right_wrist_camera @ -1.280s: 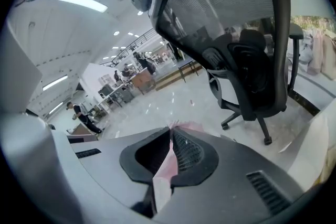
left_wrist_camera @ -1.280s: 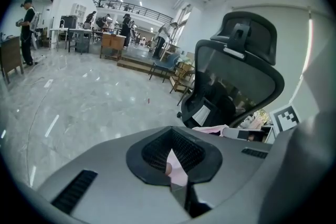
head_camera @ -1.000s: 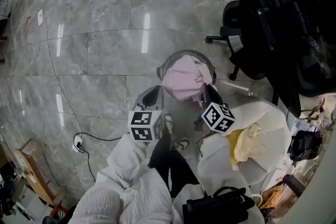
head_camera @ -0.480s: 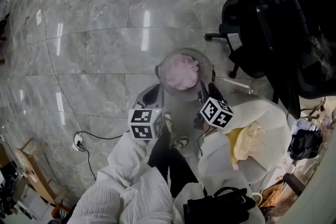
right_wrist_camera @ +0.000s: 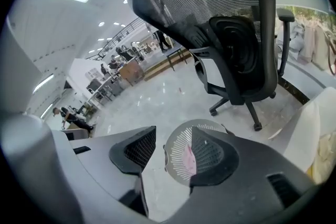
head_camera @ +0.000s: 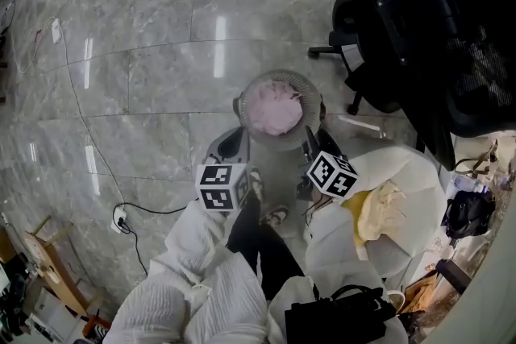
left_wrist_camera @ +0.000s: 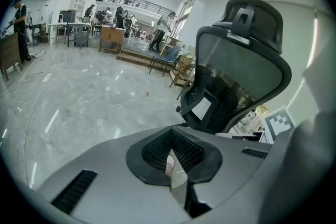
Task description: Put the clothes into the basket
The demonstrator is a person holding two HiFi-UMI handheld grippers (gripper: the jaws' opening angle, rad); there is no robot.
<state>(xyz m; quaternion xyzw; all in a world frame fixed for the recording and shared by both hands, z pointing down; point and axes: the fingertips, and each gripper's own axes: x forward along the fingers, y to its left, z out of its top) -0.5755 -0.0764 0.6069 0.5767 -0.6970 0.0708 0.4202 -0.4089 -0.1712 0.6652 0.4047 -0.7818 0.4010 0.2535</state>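
Observation:
A round grey slatted basket stands on the marble floor, and a pink garment lies inside it. My right gripper hovers at the basket's near right rim. Its jaws have just been opening and now stand open with nothing between them. Through that gap in the right gripper view I see the basket and a strip of the pink garment. My left gripper is at the near left rim, shut and empty. A yellow garment lies on a white cushion at the right.
A black mesh office chair stands just right of the basket on its wheeled base. The white cushion and a black bag sit near my right side. A black cable and plug lie on the floor at left. My shoes are below the grippers.
The pink garment hung from my right gripper above the basket; that gripper has opened and the garment has dropped inside. The left gripper has stayed put.

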